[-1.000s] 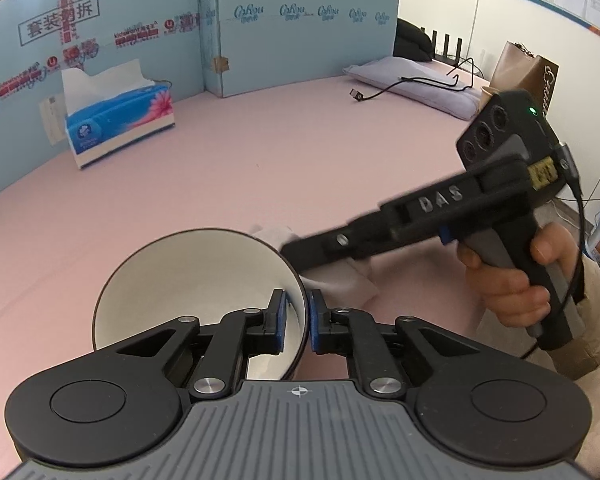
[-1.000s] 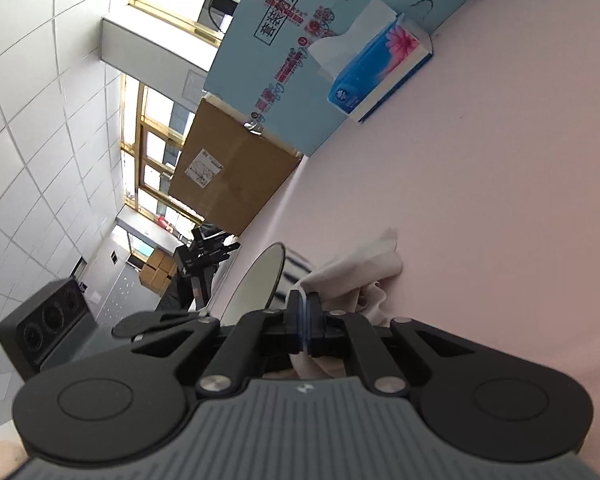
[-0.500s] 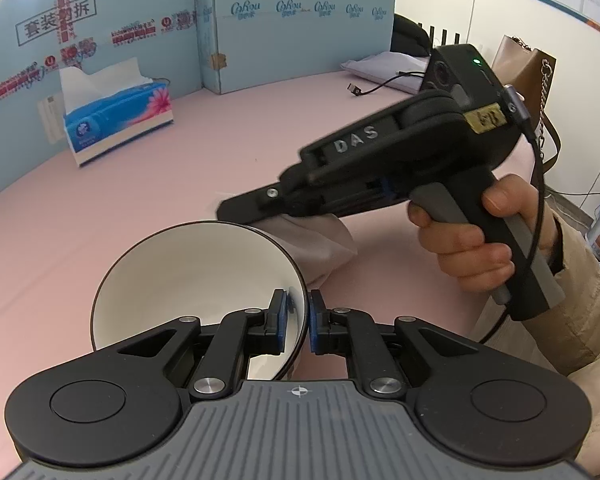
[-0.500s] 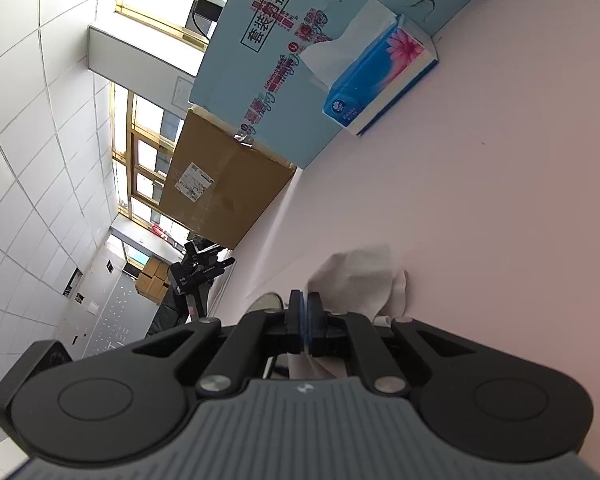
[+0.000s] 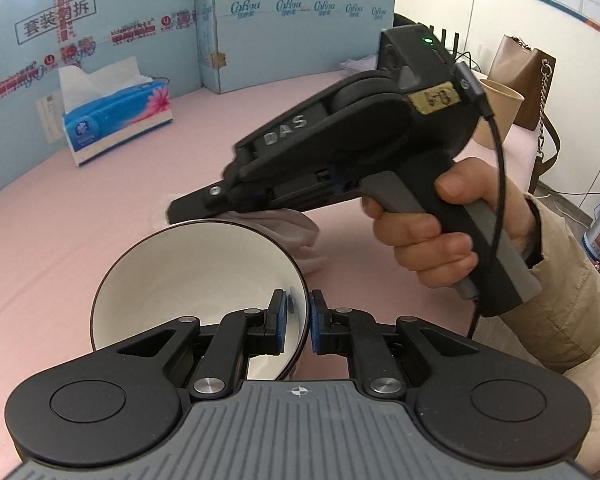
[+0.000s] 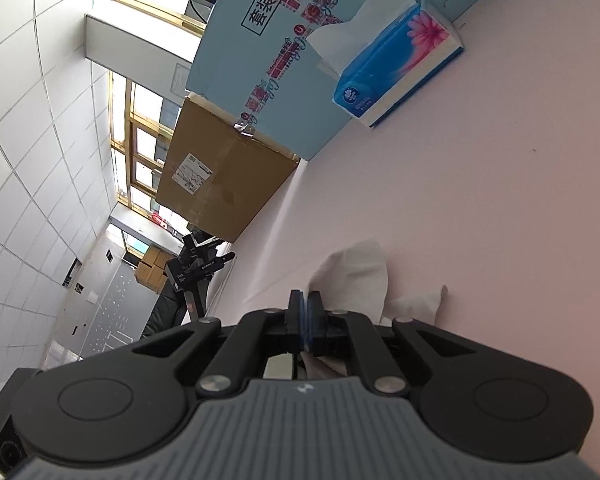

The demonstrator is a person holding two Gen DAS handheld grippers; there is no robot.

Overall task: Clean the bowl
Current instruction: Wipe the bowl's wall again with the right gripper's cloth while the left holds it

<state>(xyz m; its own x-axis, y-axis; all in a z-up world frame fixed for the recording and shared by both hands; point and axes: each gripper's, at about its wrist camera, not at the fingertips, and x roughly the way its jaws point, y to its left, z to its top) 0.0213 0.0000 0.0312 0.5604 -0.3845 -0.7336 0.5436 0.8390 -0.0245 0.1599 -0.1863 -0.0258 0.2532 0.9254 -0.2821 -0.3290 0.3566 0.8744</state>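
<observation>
Pink worktop [image 5: 100, 216] below; left gripper [image 5: 296, 320] jaws pinch bowl [image 5: 196, 272] rim, right gripper [image 6: 304, 320] jaws clamp tissue [image 6: 360, 272]. Hard wiping could twist that bowl free.

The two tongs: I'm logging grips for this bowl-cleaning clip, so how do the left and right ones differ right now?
The left tongs clamp the rim of the tilted white bowl, one finger inside and one outside; the right tongs pinch a crumpled white tissue. The left tongs' fingers stand apart by the rim's thickness; the right tongs' fingers are nearly together. The left tongs steady the bowl; the right tongs sit above its far rim. Both are shut on something.
</observation>
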